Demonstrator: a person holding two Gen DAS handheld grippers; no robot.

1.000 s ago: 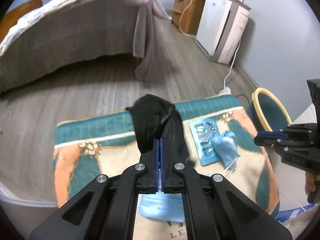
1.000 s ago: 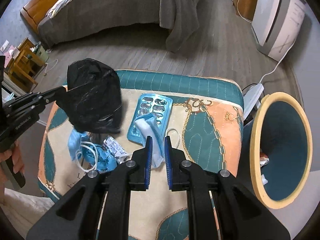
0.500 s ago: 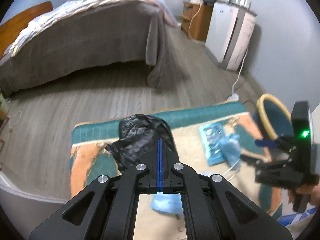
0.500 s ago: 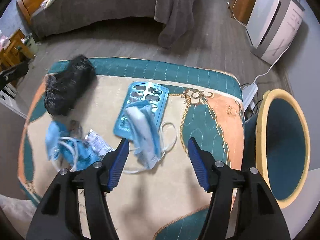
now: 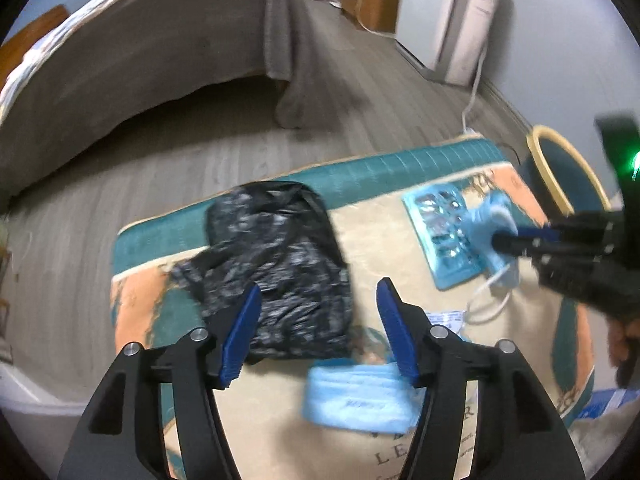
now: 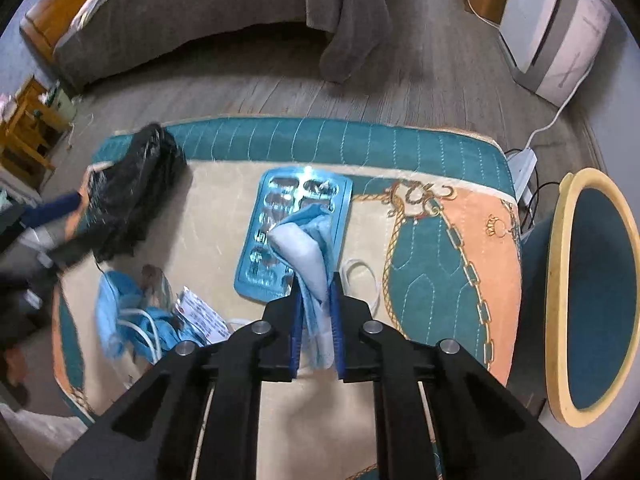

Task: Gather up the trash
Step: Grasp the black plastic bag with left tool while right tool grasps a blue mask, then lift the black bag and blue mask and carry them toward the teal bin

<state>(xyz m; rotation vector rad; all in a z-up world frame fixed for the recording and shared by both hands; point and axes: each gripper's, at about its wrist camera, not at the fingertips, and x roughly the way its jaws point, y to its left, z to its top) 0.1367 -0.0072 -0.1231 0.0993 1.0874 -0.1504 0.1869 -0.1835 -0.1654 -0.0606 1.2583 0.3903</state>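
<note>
two steep wrist views, shared mat (image 5: 400, 168)

Lighting: soft, even, indoor; shadows faint. Glare: a bright glint on the foil blister pack (image 6: 294, 232). Blur: left wrist view smeared throughout, black bag (image 5: 276, 268) streaked; right wrist view sharper, smeared at its left edge. Distortion: strong fisheye bending, dark rounded corners in both.

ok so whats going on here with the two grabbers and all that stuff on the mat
A person is picking up trash from a mat. The right gripper has just closed on a blue face mask lying over a blister pack. The left gripper has just opened and the black bag lies on the mat.
</note>
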